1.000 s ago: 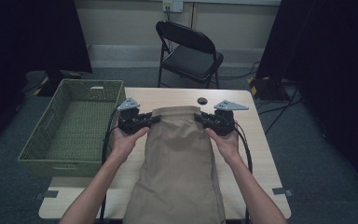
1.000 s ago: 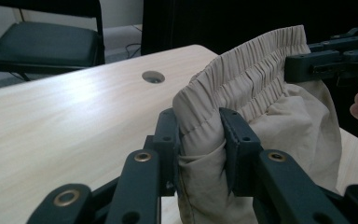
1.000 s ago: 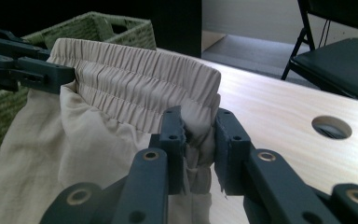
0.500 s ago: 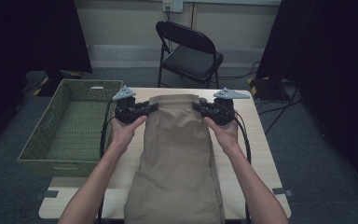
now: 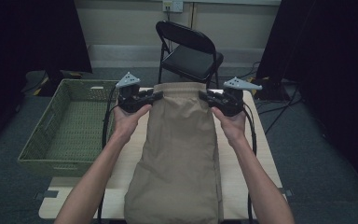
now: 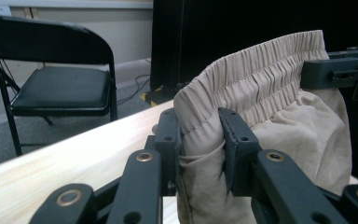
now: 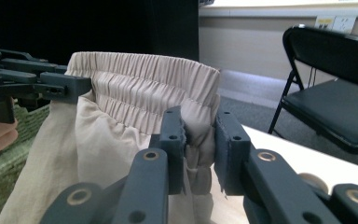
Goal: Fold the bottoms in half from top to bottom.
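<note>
One pair of trousers [image 5: 179, 149], waistband lifted at table's [image 5: 261, 154] far edge; left gripper [image 5: 153, 97] and right gripper [image 5: 204, 97] each clamped on waistband corner. One basket [image 5: 65, 126], one chair [image 5: 189, 51].

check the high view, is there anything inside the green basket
No, the green basket beside the table shows bare woven bottom, while the tan trousers lie on the table.

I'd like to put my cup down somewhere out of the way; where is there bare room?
The table has a bare strip right of the beige trousers, and a narrower one between them and the green basket, whose inside looks unfilled. The far edge is crowded: both grippers grip the waistband there.
</note>
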